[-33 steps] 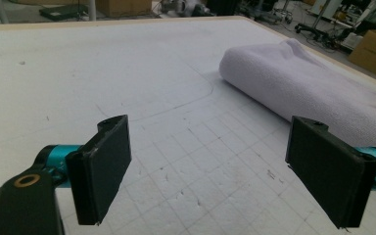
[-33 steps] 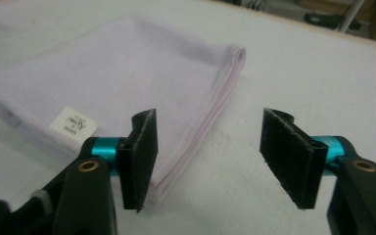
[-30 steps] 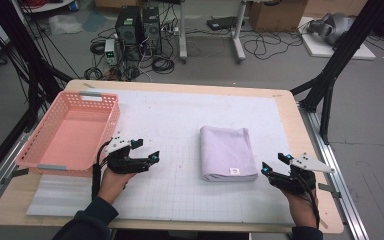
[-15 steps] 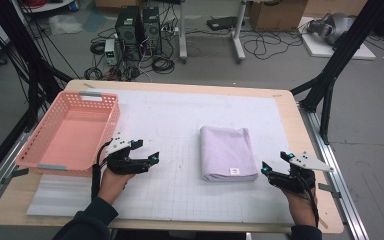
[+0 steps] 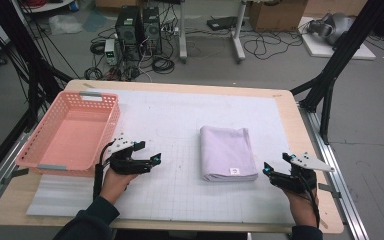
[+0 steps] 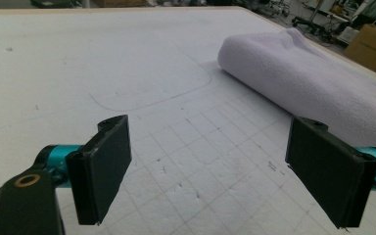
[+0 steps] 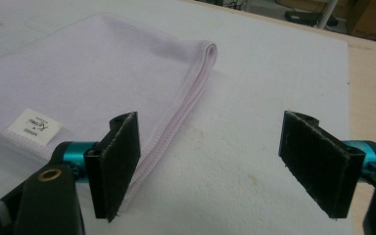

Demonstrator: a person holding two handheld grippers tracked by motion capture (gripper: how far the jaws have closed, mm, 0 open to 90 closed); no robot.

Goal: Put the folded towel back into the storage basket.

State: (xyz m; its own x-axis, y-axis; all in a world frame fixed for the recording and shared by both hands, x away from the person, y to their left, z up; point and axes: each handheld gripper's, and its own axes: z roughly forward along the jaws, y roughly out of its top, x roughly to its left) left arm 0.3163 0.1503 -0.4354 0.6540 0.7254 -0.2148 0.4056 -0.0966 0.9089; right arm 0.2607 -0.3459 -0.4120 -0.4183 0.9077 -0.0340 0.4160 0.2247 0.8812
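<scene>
A folded lavender towel [image 5: 228, 153] lies flat on the white gridded mat [image 5: 180, 125] that covers the wooden tabletop [image 5: 300, 130], a little right of the middle, with its small white label [image 5: 234, 171] at the near right corner. The right tongs [image 5: 267, 169] sit just beside that near right corner, low over the mat and pointing toward the towel; in the right gripper view the jaws stand wide apart with nothing between them, having just been opening, and the towel's stitched edge [image 7: 186, 105] runs past the left jaw, not pinched by it. The left tongs [image 5: 155, 159] rest on the mat well to the left of the towel, between it and a pink plastic basket [image 5: 107, 131] that stands at the left edge of the tabletop, the holding hand [image 5: 114, 181] behind them. In the left gripper view those jaws are also spread wide and hold nothing, with bare mat between them and the towel's rolled fold [image 6: 293, 78] lying farther ahead at the right, apart from the pads.
</scene>
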